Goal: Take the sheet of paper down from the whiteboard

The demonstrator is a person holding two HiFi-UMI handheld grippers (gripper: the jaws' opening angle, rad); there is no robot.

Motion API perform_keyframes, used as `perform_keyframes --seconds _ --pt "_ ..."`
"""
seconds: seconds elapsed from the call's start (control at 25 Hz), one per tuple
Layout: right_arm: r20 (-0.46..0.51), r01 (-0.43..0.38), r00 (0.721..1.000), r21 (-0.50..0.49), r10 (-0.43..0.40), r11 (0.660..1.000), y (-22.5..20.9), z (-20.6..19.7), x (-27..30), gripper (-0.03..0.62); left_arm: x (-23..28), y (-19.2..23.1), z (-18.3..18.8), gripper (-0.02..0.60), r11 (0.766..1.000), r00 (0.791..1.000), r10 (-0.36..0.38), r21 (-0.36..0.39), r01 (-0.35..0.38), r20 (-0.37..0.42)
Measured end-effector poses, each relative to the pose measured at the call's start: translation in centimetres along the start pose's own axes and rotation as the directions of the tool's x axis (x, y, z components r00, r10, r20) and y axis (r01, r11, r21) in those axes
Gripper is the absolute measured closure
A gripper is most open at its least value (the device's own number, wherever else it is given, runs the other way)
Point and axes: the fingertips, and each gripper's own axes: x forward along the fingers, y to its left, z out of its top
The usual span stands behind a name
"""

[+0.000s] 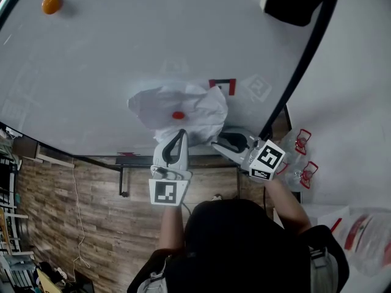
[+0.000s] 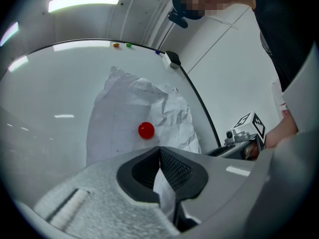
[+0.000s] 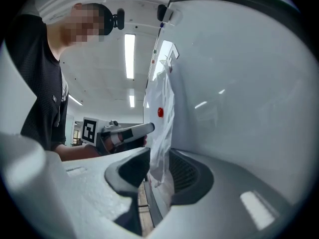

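The sheet of paper [image 1: 194, 105], held on the whiteboard [image 1: 122, 47] by a red magnet [image 1: 178, 115], is pinched by the left claw [image 2: 159, 151] for pulling; the right claw [image 3: 159, 156] is spread.

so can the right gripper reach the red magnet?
Probably yes: the right gripper is open around the sheet edge, the red magnet sits uncovered beyond, and the left gripper, shut on the sheet, sits aside.
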Motion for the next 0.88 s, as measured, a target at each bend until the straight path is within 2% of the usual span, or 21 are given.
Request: perform_keyframes --seconds 0.16,0.32,0.48,0.72,0.88 --pt "0.017 -0.025 1.000 0.037 0.024 0.999 0.1 0.0 -0.2 0.470 -0.2 0.2 0.2 0.571 1.000 1.000 0.010 0.007 -0.010 0.002" --pt "0.028 -0.035 0.999 0.055 0.033 0.998 0.2 0.1 -0.4 0.518 -0.3 0.1 0.2 0.571 1.000 1.000 0.022 0.010 -0.022 -0.001" --pt "0.009 0.002 1.000 0.028 -0.002 1.000 -0.2 -0.1 -0.6 0.588 -0.3 -0.1 0.5 0.571 0.999 1.000 0.026 0.019 -0.026 0.002" --pt "-0.009 0.032 0.999 0.015 -0.031 0.999 -0.7 -0.2 -0.7 0.589 0.1 -0.4 0.9 0.571 0.999 0.999 0.039 0.034 -0.039 -0.004" --pt "-0.007 0.021 1.000 0.019 -0.021 1.000 -0.6 -0.1 -0.8 0.589 0.6 -0.3 1.1 0.569 0.994 0.998 0.061 0.091 -0.060 -0.014"
